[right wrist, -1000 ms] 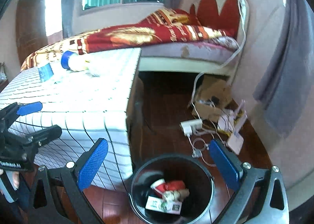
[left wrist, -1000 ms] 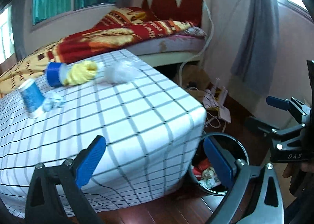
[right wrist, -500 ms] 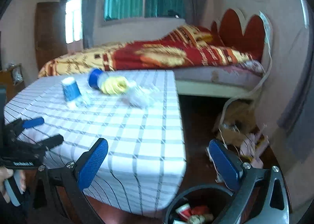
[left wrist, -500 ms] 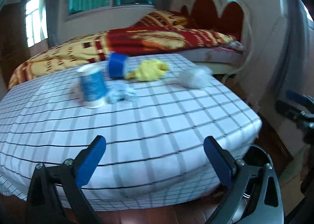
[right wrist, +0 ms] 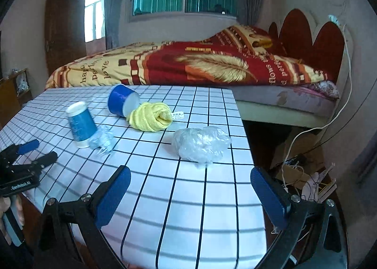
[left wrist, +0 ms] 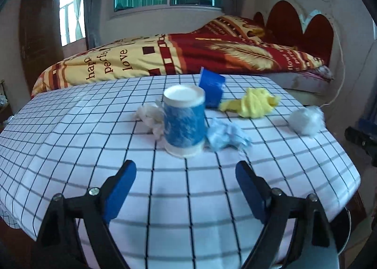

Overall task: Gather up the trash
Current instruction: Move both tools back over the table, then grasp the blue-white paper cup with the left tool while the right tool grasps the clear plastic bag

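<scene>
On the checked table (right wrist: pixel 200 198), trash spread lower left to centre right.
At left, left gripper (right wrist: pixel 37 152) empty, jaws closing; then upside-down blue cup (right wrist: pixel 81 124), crumpled blue wrapper (right wrist: pixel 102 138), tipped blue cup (right wrist: pixel 122 103), yellow cloth (right wrist: pixel 150 116), clear plastic wad (right wrist: pixel 200 143); below, right gripper (right wrist: pixel 189 194) wide apart, empty.

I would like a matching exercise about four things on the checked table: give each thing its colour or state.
Things:
1. upright cup
2. tipped cup
3. rolled cloth
4. crumpled plastic bag

Descriptions:
a. yellow
b. clear
c. standing, pale top
d. lying on its side

Pairs: 1-c, 2-d, 3-a, 4-b
</scene>
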A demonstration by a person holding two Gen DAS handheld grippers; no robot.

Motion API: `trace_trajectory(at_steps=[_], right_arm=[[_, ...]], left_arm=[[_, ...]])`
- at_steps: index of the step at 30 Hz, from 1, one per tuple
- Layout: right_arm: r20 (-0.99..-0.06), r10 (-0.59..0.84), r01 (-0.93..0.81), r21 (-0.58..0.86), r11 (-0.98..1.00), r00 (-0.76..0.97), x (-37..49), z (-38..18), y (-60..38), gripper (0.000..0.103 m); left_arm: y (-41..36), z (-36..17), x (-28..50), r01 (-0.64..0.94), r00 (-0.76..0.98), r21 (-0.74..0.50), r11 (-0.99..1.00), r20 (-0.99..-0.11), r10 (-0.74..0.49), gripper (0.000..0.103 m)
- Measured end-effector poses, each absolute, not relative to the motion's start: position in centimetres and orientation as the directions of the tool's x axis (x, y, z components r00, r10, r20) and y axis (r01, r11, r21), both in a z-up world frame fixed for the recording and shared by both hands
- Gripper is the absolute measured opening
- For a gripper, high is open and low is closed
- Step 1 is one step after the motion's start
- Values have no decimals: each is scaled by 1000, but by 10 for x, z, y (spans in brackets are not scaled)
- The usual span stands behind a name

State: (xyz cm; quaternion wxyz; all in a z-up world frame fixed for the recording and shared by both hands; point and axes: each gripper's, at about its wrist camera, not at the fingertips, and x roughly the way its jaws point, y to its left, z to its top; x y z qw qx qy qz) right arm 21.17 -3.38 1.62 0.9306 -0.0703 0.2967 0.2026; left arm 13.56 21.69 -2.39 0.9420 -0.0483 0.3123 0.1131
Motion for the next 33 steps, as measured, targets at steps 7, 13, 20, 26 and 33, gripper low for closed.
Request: trace_trajectory(at_steps=[7, 13, 20, 26, 33], right_arm=[[-647, 284, -403, -38, 915, 707, 267, -3, -12, 101], [-699, 282, -417, -26, 908, 658, 304, -14, -2, 101], [-719, 298, -439, -12, 898, 628, 319, -24, 10, 101], [-750, 335, -467, 39, 883, 570, 325, -32, 15, 64], [-708, 361, -471, 44, 881, 607, 304, -17, 6, 54]], left_arm=[[234, -25, 170, -238, 773, -32, 971, -611, 169, 87], [246, -23, 195, -244, 773, -49, 969, -612, 164, 87], [251, -26, 218, -224, 762, -53, 973, -631, 141, 84], [249, -25, 221, -175, 767, -74, 982, -635, 89, 57], [234, -6, 199, -134, 812, -45, 990, -577, 84, 57]])
